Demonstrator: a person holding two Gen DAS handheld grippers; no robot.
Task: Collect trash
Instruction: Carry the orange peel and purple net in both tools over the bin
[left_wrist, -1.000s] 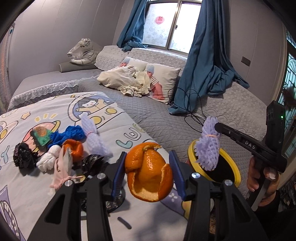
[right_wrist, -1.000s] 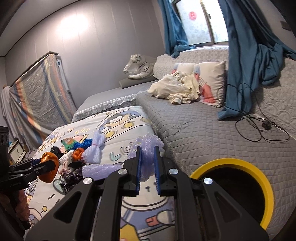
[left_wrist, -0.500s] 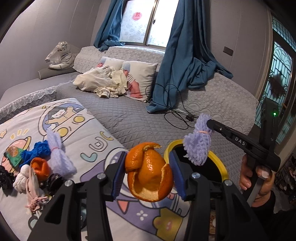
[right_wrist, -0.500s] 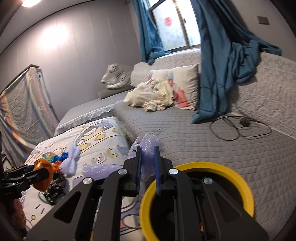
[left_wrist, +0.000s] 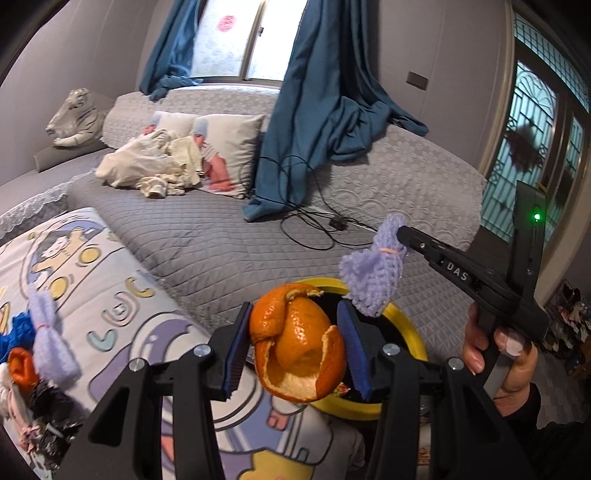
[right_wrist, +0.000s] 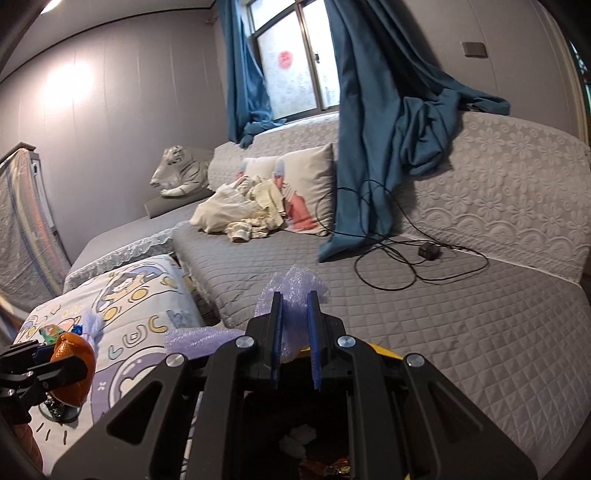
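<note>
Left hand-held gripper (left_wrist: 293, 345) stood about half open, blue pads clamped on a curled orange peel (left_wrist: 299, 349), pith side showing, held over the near rim of the yellow-rimmed bin (left_wrist: 406, 332). Right hand-held gripper (right_wrist: 294, 332) was nearly closed, pinching a lilac foam net (left_wrist: 373, 273) above the bin's opening.

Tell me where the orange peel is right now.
In the left wrist view, the orange peel is clamped in the left gripper, low centre, at the near rim of the yellow-rimmed bin, beside the purple foam net.
</note>
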